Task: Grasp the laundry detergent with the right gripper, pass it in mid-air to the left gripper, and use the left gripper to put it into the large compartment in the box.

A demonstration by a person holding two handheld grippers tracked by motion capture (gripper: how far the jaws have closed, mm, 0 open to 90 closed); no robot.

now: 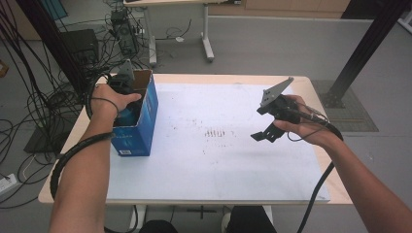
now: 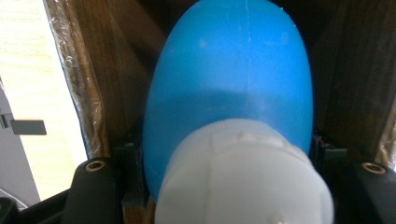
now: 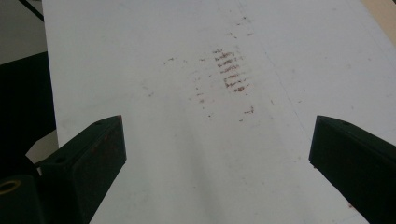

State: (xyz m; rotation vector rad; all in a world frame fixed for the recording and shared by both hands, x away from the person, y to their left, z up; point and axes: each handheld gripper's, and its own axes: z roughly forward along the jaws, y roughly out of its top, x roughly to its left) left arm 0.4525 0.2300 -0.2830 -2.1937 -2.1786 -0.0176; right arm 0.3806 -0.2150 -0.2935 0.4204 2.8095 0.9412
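1. Blue plastic with a white cap: the bottle (image 2: 229, 88) sits inside the blue cardboard box (image 1: 145, 121) at the left edge of the surface (image 1: 233, 160), pinched between the jaws of the left gripper (image 2: 229, 161), which press on its sides just above the cap.
2. The rounded, smooth body could slide out of that narrow pinch if lifted quickly.
3. The brown box walls crowd the bottle; a tilted pull could snag it or tip the box.
4. The right gripper (image 3: 217, 140) hangs spread and empty over the white sheet, so nothing steadies the box.
5. The print on the box front is too small to read.
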